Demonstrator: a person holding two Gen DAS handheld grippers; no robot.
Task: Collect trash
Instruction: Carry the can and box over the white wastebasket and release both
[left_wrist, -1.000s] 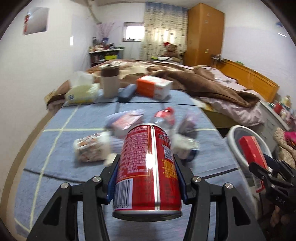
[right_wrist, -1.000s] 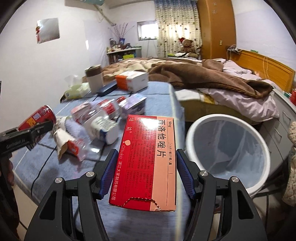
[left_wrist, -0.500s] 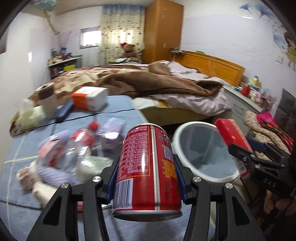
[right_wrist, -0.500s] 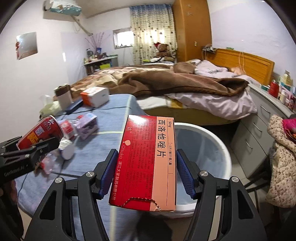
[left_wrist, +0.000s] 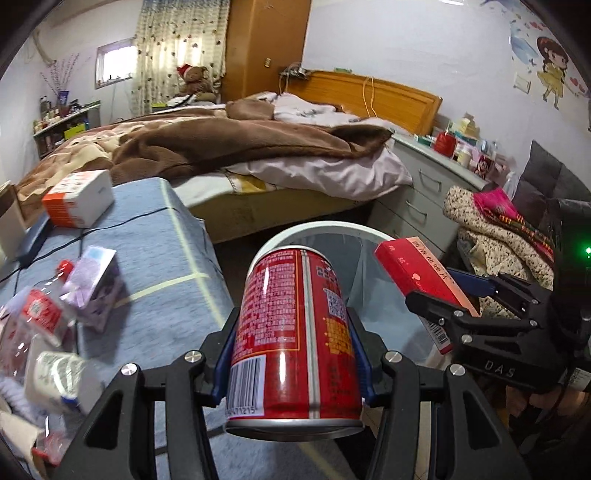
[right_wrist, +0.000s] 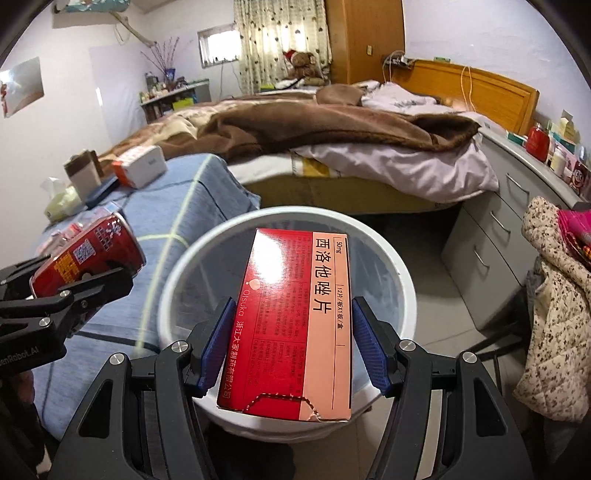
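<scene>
Over the white bin (right_wrist: 400, 280), the left gripper (left_wrist: 293, 363) clamps a red can (left_wrist: 295, 332) by its slick, likely dentable sides; the right gripper (right_wrist: 291, 347) pinches a light, crushable medicine box (right_wrist: 291, 317) across its edges

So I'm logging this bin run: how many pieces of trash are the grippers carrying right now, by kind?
Cans: 1, the red can in the left gripper.
Boxes: 1, the red box in the right gripper, over the white bin.
Total: 2
</scene>
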